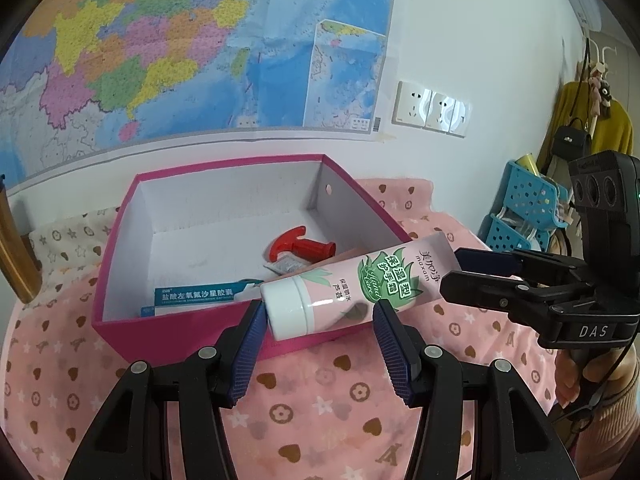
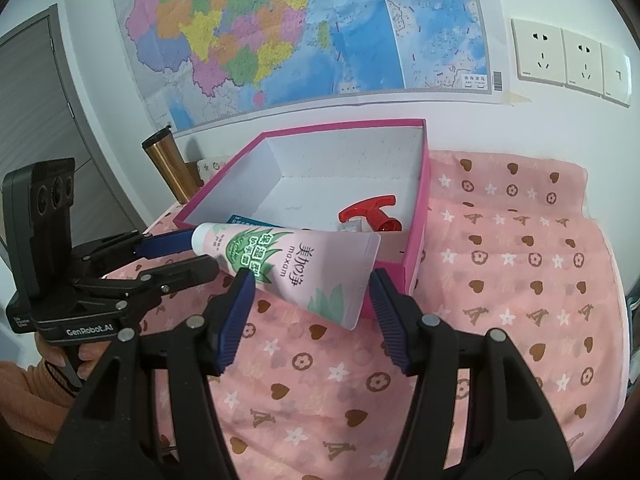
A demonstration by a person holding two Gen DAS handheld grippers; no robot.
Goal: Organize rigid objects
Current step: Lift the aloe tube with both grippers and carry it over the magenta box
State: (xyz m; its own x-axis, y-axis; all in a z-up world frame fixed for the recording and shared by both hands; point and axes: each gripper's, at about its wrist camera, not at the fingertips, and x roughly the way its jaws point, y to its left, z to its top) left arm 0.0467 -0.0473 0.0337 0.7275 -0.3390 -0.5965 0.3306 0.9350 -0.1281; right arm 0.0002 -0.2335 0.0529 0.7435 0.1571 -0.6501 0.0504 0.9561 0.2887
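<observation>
Both grippers sit open, left gripper (image 1: 320,316) around the cap end, right gripper (image 2: 310,292) around the crimped end (neither visibly clamping). The hand cream tube (image 1: 356,284) rests tilted across the pink box (image 1: 120,248) front rim; I reckon a nudge could tip it onto the cloth (image 1: 320,400).

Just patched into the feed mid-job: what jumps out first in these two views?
The pink hand cream tube grabs the eye: it hangs tilted over the near rim of the magenta box, with both open claws flanking it, the left claw at its white cap end and the right claw at its flat end. Inside the box lie a red trigger sprayer head and a medicine carton. A colourful wall map fills the background.
</observation>
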